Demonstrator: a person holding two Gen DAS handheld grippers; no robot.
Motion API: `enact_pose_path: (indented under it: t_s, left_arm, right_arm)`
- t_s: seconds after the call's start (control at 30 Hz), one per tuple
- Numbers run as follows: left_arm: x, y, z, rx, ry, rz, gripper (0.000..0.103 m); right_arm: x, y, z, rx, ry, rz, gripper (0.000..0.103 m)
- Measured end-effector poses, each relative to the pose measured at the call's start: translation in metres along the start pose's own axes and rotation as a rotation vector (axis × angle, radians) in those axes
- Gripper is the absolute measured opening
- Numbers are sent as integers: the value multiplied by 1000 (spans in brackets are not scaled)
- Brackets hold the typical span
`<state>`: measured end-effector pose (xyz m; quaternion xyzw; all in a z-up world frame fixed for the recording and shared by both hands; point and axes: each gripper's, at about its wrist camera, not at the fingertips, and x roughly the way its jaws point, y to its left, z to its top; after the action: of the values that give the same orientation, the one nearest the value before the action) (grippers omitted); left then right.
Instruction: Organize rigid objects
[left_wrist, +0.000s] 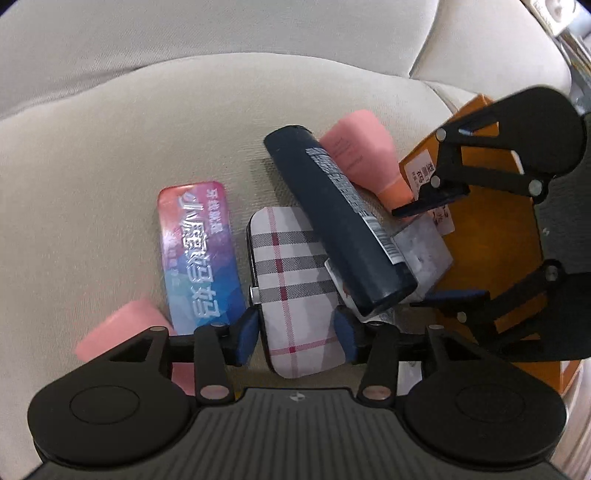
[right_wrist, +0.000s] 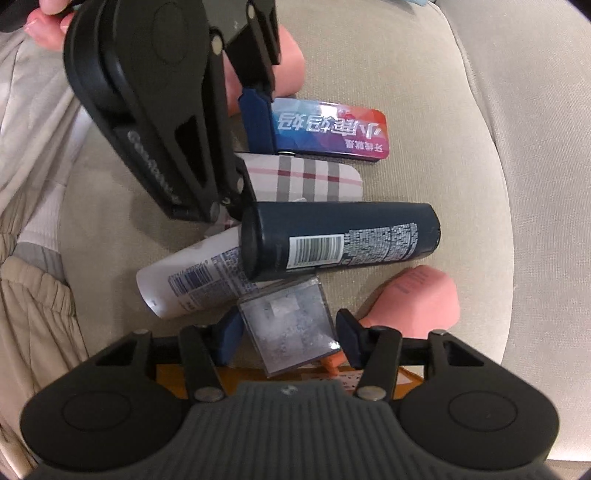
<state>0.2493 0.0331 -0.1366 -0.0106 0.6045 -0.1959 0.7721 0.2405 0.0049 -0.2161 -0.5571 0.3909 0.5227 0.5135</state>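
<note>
Several objects lie on a beige sofa cushion (left_wrist: 110, 155). My left gripper (left_wrist: 297, 330) has its blue pads on both sides of a plaid case (left_wrist: 291, 288), closed on it. A dark blue bottle (left_wrist: 340, 221) lies across the case's right edge, over a clear silvery box (left_wrist: 424, 251). A colourful tin (left_wrist: 199, 254) lies left of the case. My right gripper (right_wrist: 288, 338) is open, its pads astride the clear box (right_wrist: 288, 325). In the right wrist view the dark bottle (right_wrist: 340, 240) lies over a white bottle (right_wrist: 192, 277), with the plaid case (right_wrist: 303, 177) and tin (right_wrist: 328, 127) beyond.
A pink tube (left_wrist: 362, 151) lies behind the dark bottle, and another pink object (left_wrist: 122, 328) sits at the lower left. An orange box (left_wrist: 491, 229) lies under the right gripper (left_wrist: 443, 251). The person's legs (right_wrist: 29, 258) are at the left of the right wrist view.
</note>
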Motion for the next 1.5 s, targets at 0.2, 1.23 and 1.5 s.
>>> enact_pose_path:
  t_s: [0.2,1.23,1.5]
  left_arm:
    - [-14,5,-7,-50,-38,-6,32]
    - [-36,33,-21,-240,-115,-8,11]
    - [-26,26,3,-192,-106,-13,3]
  right_arm:
    - [-6,3,-4,22,-17,-8,56]
    - [-20,4,13,155,-127,41,49]
    - [-21,3,-10,190,-67,-4,48]
